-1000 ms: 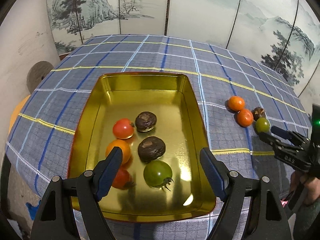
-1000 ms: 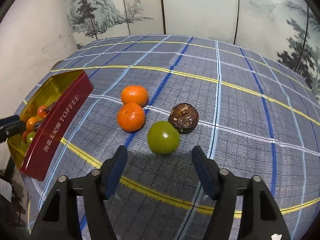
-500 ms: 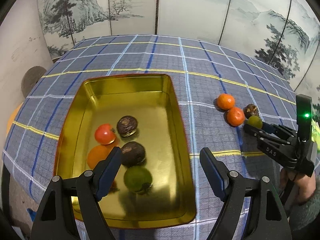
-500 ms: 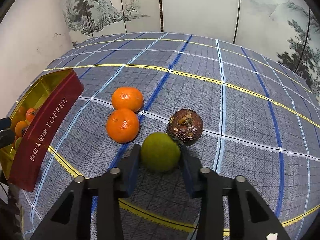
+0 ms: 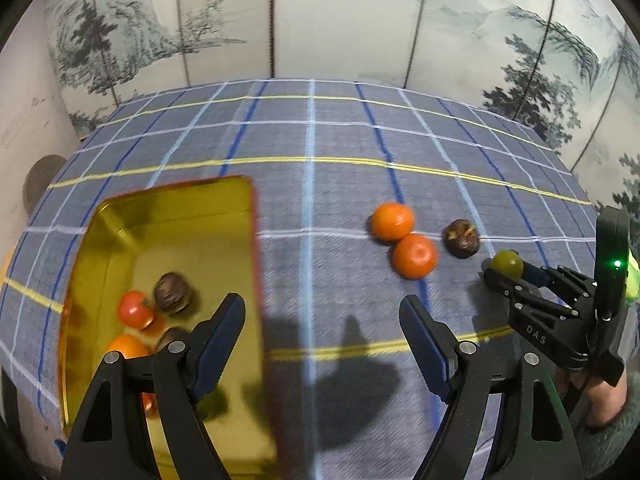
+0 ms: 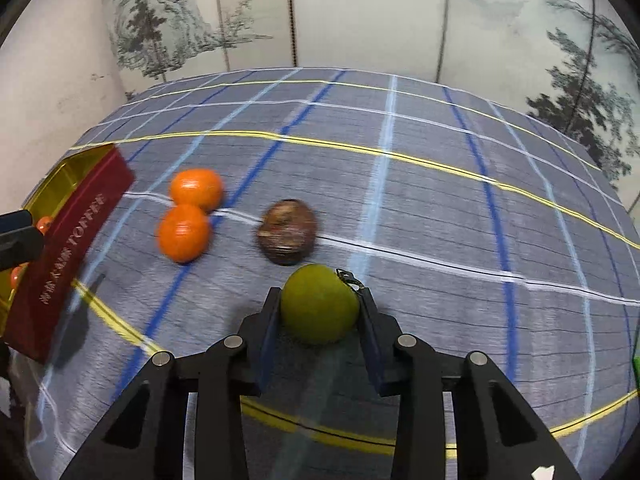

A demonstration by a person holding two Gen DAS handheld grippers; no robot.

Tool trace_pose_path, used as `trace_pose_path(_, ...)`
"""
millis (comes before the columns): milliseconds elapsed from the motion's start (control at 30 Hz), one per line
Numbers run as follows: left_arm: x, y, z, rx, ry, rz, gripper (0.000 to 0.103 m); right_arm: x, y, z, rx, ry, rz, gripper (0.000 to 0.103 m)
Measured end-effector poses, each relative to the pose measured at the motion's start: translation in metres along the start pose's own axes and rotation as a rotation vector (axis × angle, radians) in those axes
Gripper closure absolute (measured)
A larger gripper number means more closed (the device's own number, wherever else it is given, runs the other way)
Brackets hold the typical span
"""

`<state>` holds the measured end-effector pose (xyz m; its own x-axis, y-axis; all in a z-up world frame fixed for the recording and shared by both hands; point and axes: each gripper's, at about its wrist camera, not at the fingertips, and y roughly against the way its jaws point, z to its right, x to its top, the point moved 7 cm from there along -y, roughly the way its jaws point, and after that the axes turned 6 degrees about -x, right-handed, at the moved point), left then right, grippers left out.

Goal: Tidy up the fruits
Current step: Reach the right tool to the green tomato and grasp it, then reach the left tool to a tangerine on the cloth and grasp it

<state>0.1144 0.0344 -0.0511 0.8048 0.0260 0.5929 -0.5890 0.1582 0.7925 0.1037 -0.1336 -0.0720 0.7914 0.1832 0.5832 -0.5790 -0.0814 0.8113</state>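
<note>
Green fruit [image 6: 318, 304] sits pinched in the right gripper [image 6: 319, 322], seemingly lifted; left gripper [image 5: 322, 334] spread over bare cloth [image 5: 320, 200].

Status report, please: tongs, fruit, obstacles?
Right tongs shut on green fruit. Left tongs open, empty. Brown fruit close ahead.

bare checked blue-grey tablecloth [image 5: 320, 240] lies open btwn gold rectangular metal tin [image 5: 176, 236] & two round orange tangerines [image 5: 404, 240]; brown wrinkled fruit [image 5: 461, 237] sits just beside them.

Right gripper [image 6: 320, 312] clamped (pads pressing), left gripper [image 5: 322, 320] agape
</note>
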Motion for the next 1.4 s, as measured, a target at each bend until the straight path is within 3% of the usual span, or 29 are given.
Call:
trace_pose_path(333, 0.014, -0.044, 0.044, -0.033, -0.046, -0.03, 0.023, -0.002, -0.003, 0.062, -0.073, -0.048, 0.002, 0.069)
trace_pose_path(600, 0.015, -0.079, 0.053, -0.022, -0.037, -0.066, 0.025, -0.001, -0.004, 0.073, -0.06, -0.082, -0.001, 0.069)
trace_pose_path(867, 0.017, -0.098, 0.06, -0.039, -0.023, -0.086, 0.038, -0.001, -0.004, 0.073, -0.043, -0.091, -0.003, 0.069)
trace_pose_path(1100, 0.014, -0.101, 0.064, -0.052, -0.032, -0.089, 0.064, -0.002, -0.004, 0.073, -0.046, -0.088, -0.003, 0.069)
trace_pose_path(1400, 0.0, -0.087, 0.061, -0.055, -0.022, -0.09, 0.065, -0.002, -0.005, 0.071, -0.054, -0.082, -0.005, 0.069)
